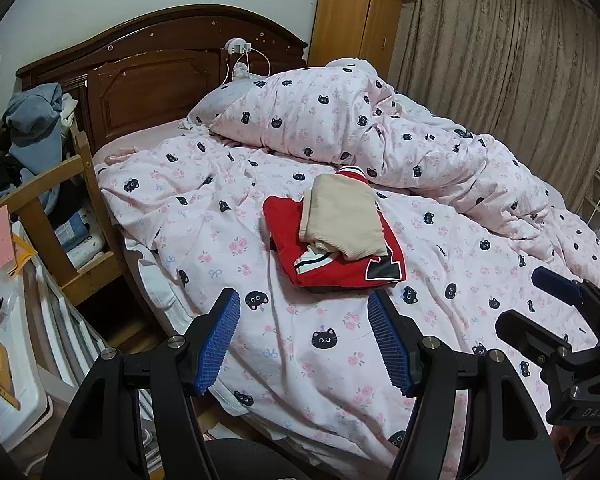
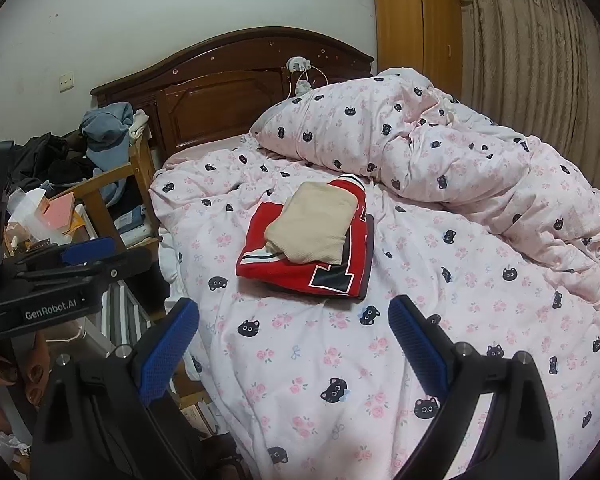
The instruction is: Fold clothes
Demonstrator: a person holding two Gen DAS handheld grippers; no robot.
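Your left tongs wide, nothing btwn ribbed blue pads, right tongs wide too, beige knit fold atop red jersey, mid bed on crumpled cat-print duvet.

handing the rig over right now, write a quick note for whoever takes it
Left gripper: open, empty, above the bedspread.
Right gripper: open, empty, also short of the clothes.
Clothes: folded beige garment lies on top of the folded red garment, stacked mid-bed.
Done: both pieces look folded and stacked.
Left: no other loose garment shows on the bed; the clothes heaped on the chair may be next, unsure.
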